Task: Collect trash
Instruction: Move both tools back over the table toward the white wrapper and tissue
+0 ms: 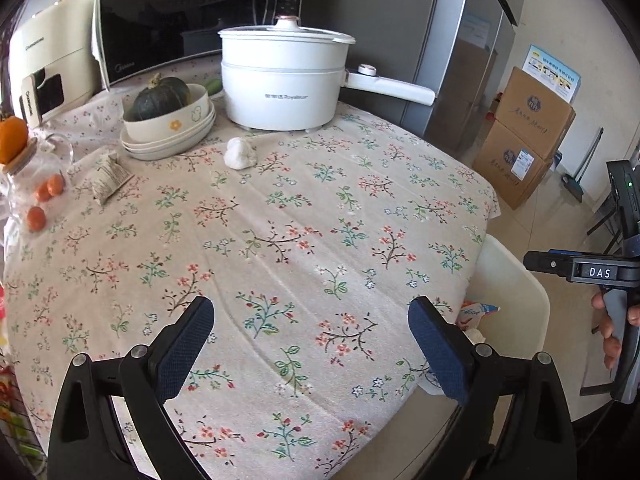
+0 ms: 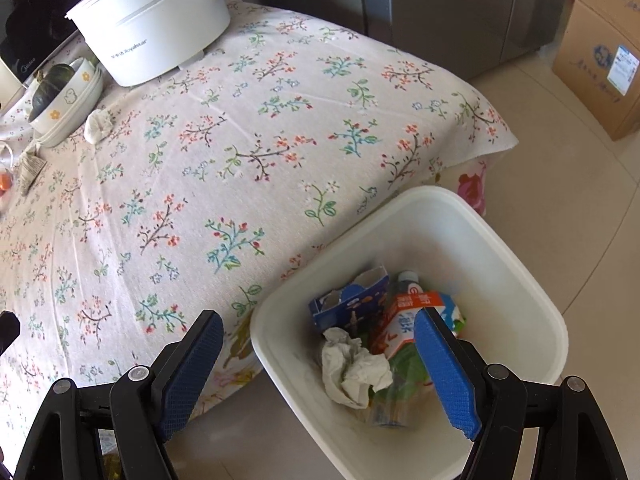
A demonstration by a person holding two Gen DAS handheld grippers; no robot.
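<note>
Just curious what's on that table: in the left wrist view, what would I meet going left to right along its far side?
Small oranges → crumpled wrapper → pumpkin in stacked bowls → white tissue wad → white electric pot.

My surface: table under floral beige cloth (image 1: 280, 240) | 12 o'clock: white electric pot (image 1: 284, 84) | 11: stacked cream bowls (image 1: 172, 128), crumpled white tissue (image 1: 239, 153) just beside | 10: crumpled printed wrapper (image 1: 110, 176) | floor, 4: white plastic bin (image 2: 520, 280)
</note>
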